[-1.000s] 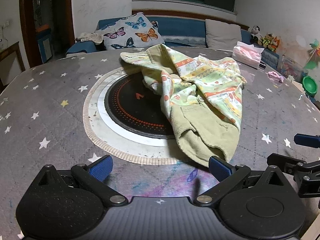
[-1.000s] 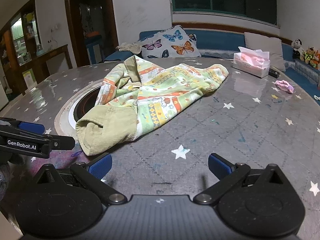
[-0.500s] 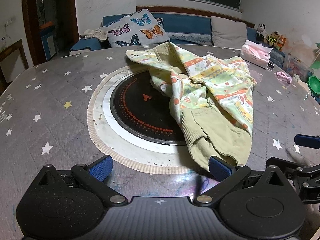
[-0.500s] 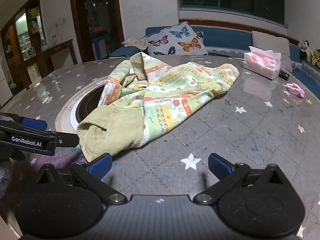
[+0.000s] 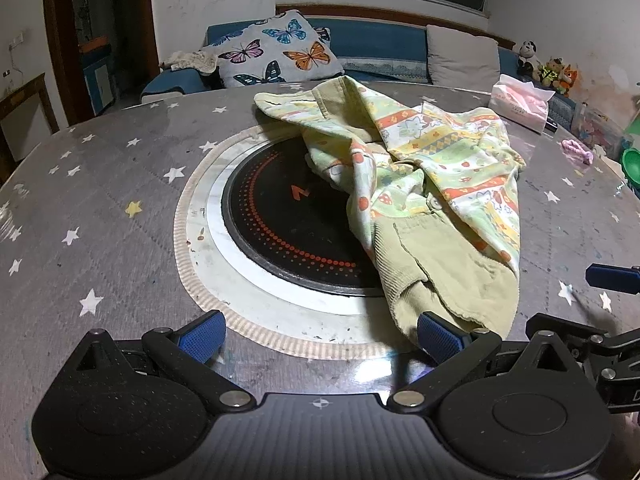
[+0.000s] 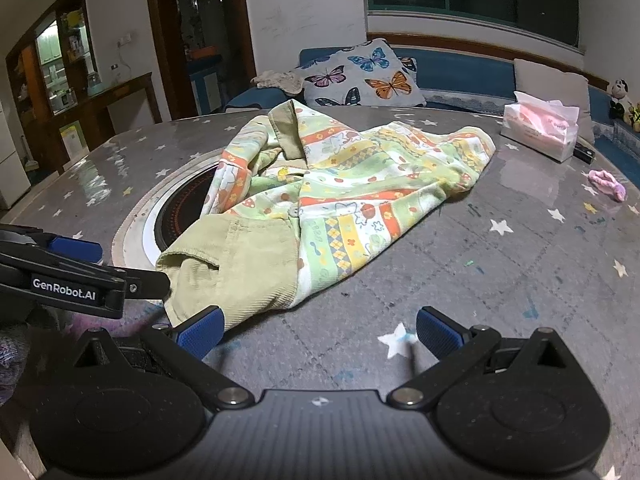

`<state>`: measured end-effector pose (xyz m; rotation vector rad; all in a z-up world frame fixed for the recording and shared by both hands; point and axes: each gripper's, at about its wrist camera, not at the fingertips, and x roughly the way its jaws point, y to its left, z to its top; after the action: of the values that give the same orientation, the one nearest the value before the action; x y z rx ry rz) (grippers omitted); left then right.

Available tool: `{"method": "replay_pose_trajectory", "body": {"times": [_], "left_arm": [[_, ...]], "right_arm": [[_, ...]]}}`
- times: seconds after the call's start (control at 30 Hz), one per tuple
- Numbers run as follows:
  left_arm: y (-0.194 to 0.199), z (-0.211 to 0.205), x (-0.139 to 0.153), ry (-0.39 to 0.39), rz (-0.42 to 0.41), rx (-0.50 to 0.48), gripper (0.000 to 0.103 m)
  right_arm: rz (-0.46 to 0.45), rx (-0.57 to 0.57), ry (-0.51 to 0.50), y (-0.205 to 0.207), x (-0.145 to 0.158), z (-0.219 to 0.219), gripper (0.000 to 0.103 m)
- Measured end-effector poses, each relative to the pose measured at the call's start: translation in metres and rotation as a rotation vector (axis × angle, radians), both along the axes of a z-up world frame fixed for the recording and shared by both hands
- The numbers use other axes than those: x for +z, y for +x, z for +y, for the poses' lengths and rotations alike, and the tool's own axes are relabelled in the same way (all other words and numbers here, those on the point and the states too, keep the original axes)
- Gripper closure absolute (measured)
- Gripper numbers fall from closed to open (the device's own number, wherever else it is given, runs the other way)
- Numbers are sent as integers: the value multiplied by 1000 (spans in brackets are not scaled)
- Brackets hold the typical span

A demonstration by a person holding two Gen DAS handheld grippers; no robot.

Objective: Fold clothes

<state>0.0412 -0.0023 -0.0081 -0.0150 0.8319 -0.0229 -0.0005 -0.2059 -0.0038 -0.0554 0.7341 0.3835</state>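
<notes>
A crumpled child's jacket point(image 5: 424, 184) with a light green, yellow and orange print and an olive corduroy lining lies on the round table, partly over the black cooktop; it also shows in the right wrist view point(image 6: 340, 196). My left gripper point(image 5: 320, 334) is open and empty, its right pad at the jacket's near corduroy edge. My right gripper point(image 6: 318, 330) is open and empty, its left pad at the same near edge. The left gripper also shows at the left of the right wrist view point(image 6: 80, 276).
The table point(image 5: 100, 208) has a grey star-print cover and a black cooktop point(image 5: 288, 224) in a white ring. A pink tissue box point(image 6: 540, 126) and a pink hair tie point(image 6: 606, 184) lie at the far right. A sofa with a butterfly cushion point(image 5: 276, 56) stands behind.
Both grippers have moved forward toward the jacket's near corduroy edge; it now looks larger and closer. Both stay open. The jacket has not moved.
</notes>
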Motion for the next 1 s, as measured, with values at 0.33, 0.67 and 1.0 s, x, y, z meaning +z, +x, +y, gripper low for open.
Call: {"method": "replay_pose_trajectory", "body": {"times": [0.33,0.67,1.0], "left_arm": [[12,3,0,9,4,-1,0],[30,6,3,20,1,-6,0],[51,25,18,-4,-23,6,0]], "right_arm": [[-3,30,-23,12,3,10,0],[-10,62,-30,36,9,16,1],[-14,85,26,93,36,19,9]]}}
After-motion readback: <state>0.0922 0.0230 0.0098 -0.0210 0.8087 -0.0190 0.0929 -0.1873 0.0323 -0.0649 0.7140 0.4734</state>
